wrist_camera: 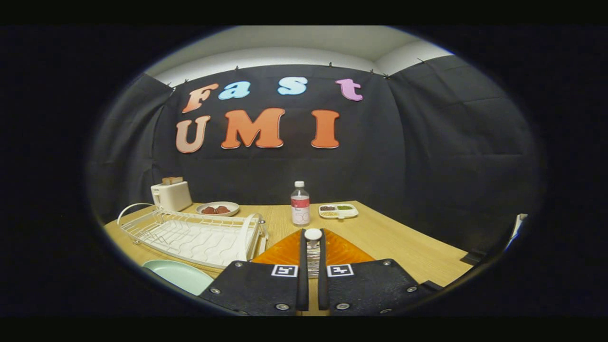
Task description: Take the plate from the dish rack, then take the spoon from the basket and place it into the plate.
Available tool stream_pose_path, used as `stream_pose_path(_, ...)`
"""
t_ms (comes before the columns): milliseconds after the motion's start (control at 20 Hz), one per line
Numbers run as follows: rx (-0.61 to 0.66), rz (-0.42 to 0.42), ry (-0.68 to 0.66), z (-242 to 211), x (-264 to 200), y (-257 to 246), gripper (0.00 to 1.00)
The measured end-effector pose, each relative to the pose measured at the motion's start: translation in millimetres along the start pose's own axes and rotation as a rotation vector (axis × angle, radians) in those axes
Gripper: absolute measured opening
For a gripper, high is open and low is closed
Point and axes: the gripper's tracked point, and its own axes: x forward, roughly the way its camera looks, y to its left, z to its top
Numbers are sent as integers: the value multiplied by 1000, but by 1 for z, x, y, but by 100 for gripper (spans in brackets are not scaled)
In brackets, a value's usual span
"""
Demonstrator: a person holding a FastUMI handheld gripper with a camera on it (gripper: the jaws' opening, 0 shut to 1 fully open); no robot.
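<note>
My gripper (313,266) is shut on the spoon (313,234). Its patterned handle stands upright between the two narrow fingers (302,266), and its round white end pokes out above their tips. Just beyond the fingers lies the orange basket (344,249), partly hidden by them. The pale green plate (178,276) lies flat on the wooden table (403,247), to the left of the fingers and in front of the dish rack. The white wire dish rack (190,233) stands behind the plate, with nothing in its slots.
At the back of the table stand a white toaster (171,194), a small plate of red food (217,208), a water bottle (299,203) and a divided white snack tray (338,210). The table's right edge runs along the black cloth wall.
</note>
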Motion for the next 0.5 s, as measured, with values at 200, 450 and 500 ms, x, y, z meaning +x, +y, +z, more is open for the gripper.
stream_pose_path(200,-7,0,-46,25,-25,0,8)
stream_pose_path(450,-3,38,-84,45,-60,18,8)
stream_pose_path(500,-2,50,-87,47,-67,24,8)
